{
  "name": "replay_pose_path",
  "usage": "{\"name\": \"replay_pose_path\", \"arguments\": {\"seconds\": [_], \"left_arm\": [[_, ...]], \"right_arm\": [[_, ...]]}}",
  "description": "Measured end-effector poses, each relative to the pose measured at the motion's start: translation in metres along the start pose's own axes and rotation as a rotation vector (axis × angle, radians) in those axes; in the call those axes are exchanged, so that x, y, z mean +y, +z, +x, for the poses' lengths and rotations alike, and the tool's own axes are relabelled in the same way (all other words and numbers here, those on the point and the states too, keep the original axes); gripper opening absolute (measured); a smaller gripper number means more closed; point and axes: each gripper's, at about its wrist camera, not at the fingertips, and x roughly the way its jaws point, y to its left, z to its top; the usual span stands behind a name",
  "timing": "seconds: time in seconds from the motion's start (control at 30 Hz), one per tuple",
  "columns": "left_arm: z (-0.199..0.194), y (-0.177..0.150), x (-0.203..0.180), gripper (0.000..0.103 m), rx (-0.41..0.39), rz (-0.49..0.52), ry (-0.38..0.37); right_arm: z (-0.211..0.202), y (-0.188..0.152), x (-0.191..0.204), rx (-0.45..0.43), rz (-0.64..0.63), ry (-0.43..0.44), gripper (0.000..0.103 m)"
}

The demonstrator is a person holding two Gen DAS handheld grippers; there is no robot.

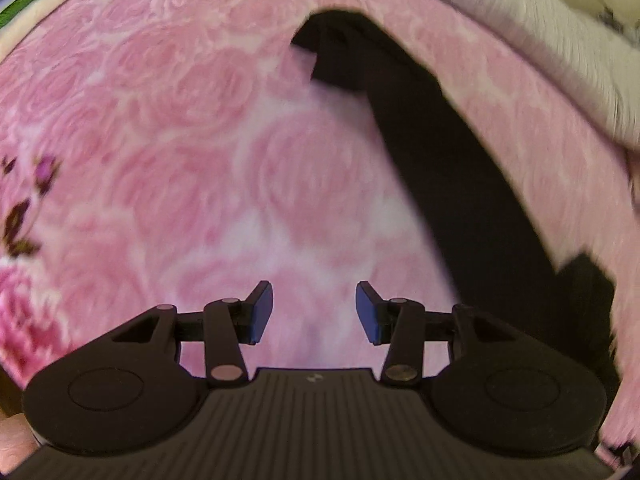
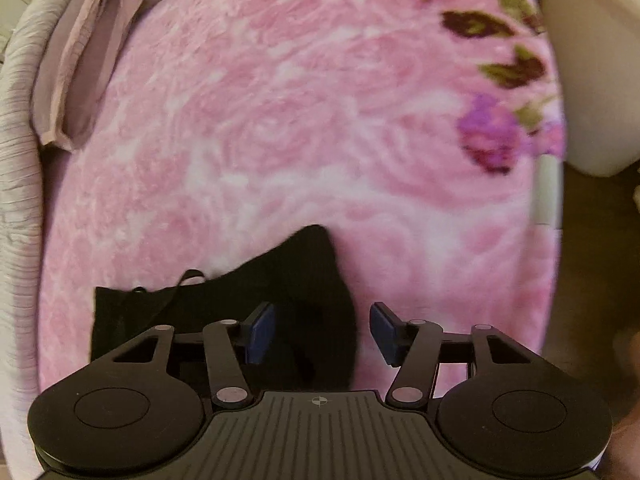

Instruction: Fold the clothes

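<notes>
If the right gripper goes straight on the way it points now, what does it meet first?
Most likely the black garment, lying on the pink blanket. The right gripper is open and holds nothing; the garment's right edge lies between its fingers, so it may partly meet bare blanket. Depth is unclear.

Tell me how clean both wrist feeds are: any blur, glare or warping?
Left wrist view: pink blanket and black garment smeared by motion, left tongs sharp. Right wrist view: milder blur, flower print softened, right tongs crisp. Both bend toward the edges like a fisheye; no glare; dim, warm light.
</notes>
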Motion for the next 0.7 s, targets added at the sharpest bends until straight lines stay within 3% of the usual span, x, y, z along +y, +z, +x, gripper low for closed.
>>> {"name": "replay_pose_path", "arguments": {"seconds": [0.13, 0.33, 0.5, 0.7], "left_arm": [[0.016, 0.048, 0.003, 0.041, -0.058, -0.081, -0.054], [0.031, 0.108, 0.007, 0.038, -0.146, -0.215, -0.198], [0.056, 0.132, 0.017, 0.029, -0.148, -0.332, -0.241], [0.072, 0.146, 0.017, 0.024, -0.16, -0.36, -0.275]], "right_arm": [[0.008, -0.006, 0.012, 0.014, -0.064, -0.014, 0.057], [0.011, -0.011, 0.009, -0.001, -0.018, -0.044, 0.057], [0.01, -0.016, 0.011, -0.01, -0.014, -0.06, 0.057], [0.012, -0.023, 0.009, -0.013, -0.005, -0.064, 0.057]]}}
